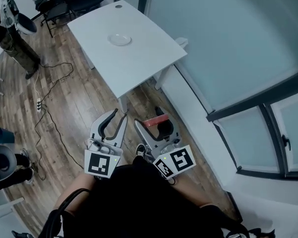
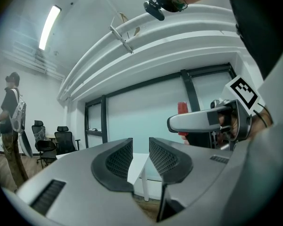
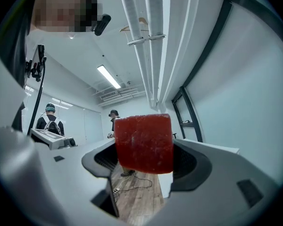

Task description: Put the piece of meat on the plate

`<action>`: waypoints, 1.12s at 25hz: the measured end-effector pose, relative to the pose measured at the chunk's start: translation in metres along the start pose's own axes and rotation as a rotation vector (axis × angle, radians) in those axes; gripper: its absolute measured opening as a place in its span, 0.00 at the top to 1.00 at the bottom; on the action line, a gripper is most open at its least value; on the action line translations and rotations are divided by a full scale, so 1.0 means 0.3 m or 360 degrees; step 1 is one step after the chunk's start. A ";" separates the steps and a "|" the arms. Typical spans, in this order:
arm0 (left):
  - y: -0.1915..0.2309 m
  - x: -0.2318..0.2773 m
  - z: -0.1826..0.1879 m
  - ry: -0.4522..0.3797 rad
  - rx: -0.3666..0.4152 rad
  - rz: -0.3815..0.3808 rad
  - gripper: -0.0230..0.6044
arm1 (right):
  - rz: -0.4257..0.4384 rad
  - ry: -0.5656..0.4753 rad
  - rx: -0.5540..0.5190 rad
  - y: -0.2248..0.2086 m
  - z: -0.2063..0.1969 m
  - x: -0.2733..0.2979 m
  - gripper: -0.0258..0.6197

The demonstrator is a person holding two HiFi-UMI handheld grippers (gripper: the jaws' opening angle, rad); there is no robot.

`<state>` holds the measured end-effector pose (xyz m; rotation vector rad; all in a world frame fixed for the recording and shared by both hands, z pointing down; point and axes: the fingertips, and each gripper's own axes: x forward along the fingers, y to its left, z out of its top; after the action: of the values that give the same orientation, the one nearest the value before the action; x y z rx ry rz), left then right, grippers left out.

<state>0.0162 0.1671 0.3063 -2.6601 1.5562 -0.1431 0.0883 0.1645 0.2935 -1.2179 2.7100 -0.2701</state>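
Note:
A round pale plate (image 1: 120, 39) lies near the middle of a white table (image 1: 139, 63), far ahead of both grippers. The piece of meat (image 1: 158, 120) is a red block, and my right gripper (image 1: 151, 123) is shut on it above the wooden floor, short of the table's near corner. In the right gripper view the meat (image 3: 144, 142) fills the gap between the jaws of the right gripper (image 3: 144, 160). My left gripper (image 1: 120, 114) hangs just left of it, open with nothing between its pads (image 2: 162, 157). The left gripper view also shows the meat (image 2: 181, 108).
Black office chairs (image 1: 64, 1) stand beyond the table's far left corner. A person (image 1: 10, 38) stands at the left, and a power strip with a cable (image 1: 38, 103) lies on the floor. A white ledge (image 1: 188, 103) below glass panels runs along the right.

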 end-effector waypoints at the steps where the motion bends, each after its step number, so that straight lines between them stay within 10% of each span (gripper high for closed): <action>1: 0.006 0.022 -0.001 0.0010 -0.0002 0.0012 0.79 | 0.0013 -0.0002 0.0004 -0.021 0.006 0.015 0.48; 28: 0.097 0.279 -0.015 0.0039 -0.0007 0.0268 0.79 | 0.0277 0.0043 0.0030 -0.253 0.038 0.220 0.48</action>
<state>0.0313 0.0799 0.3122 -2.5246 1.7804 -0.1651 0.1022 0.0643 0.2952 -0.9722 2.8077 -0.2904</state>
